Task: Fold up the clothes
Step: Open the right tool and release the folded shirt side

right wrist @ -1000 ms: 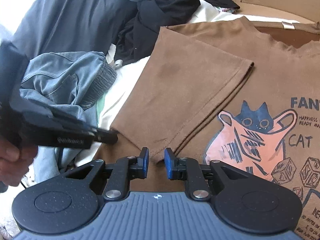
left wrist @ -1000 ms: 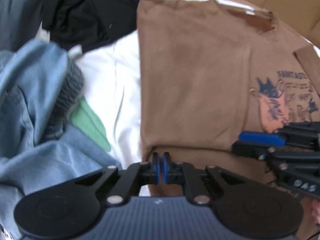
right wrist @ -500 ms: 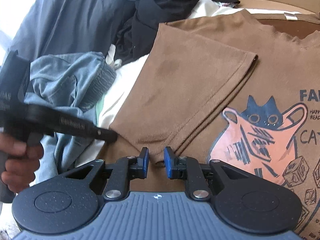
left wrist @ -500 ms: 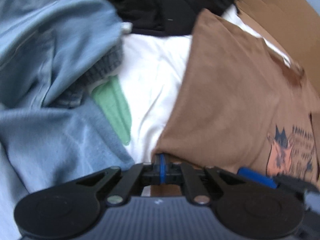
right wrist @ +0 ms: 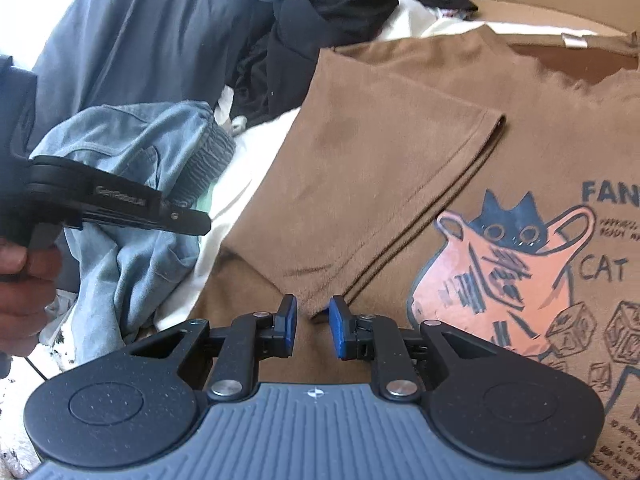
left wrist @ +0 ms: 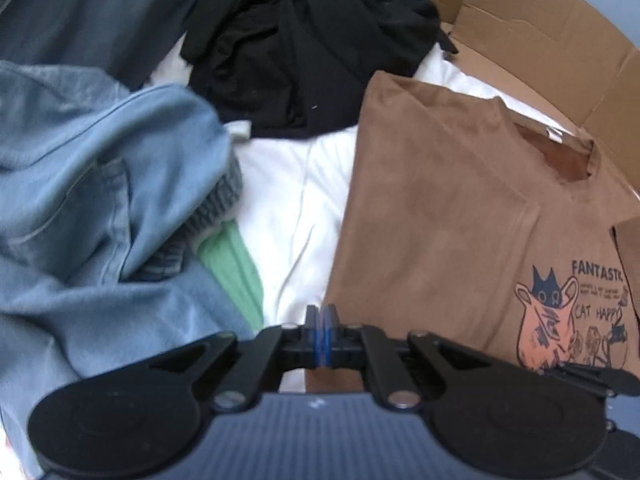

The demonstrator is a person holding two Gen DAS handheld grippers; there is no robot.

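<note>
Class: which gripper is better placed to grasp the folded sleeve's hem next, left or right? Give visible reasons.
Right. The right gripper has its jaws apart, straddling the sleeve hem corner. The left gripper is shut and empty, beside the shirt edge.

A flattened cardboard box [left wrist: 552,36] lies at the far side, its flaps creased; white bedding [left wrist: 288,200] covers the surface beneath; soft daylight falls across it.

left tool [left wrist: 321,330] lifted | rolled | off brown shirt [left wrist: 440,220] hem
</note>
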